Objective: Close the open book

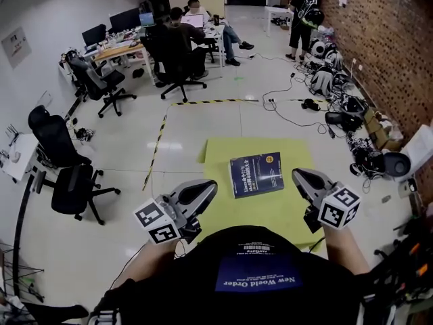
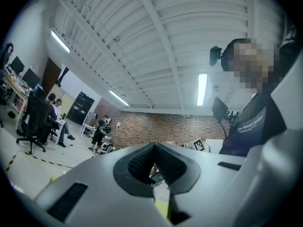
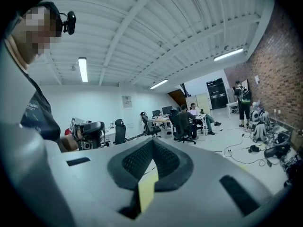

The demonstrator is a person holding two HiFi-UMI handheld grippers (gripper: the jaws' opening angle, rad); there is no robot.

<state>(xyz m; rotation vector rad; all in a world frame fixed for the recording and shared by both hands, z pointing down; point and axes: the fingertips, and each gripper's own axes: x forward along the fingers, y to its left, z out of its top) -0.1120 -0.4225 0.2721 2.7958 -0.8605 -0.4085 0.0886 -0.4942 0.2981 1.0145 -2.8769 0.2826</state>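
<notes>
A blue book (image 1: 256,175) lies closed, cover up, in the middle of the yellow-green table top (image 1: 220,156) in the head view. My left gripper (image 1: 211,187) sits near the table's front left, to the left of the book and apart from it, its jaws shut and empty. My right gripper (image 1: 296,176) hangs just off the book's right edge, also shut with nothing held. In the left gripper view the left gripper (image 2: 154,148) has its black pads together and aims slightly upward at the ceiling. The right gripper (image 3: 152,143) has closed pads too and faces the office; neither gripper view shows the book.
Black office chairs (image 1: 67,181) stand on the floor at left. Black-and-yellow tape (image 1: 162,124) runs across the floor beyond the table. Cables and bags (image 1: 338,93) lie along the brick wall at right. People sit at desks (image 1: 183,32) far back, and one person stands (image 1: 301,19).
</notes>
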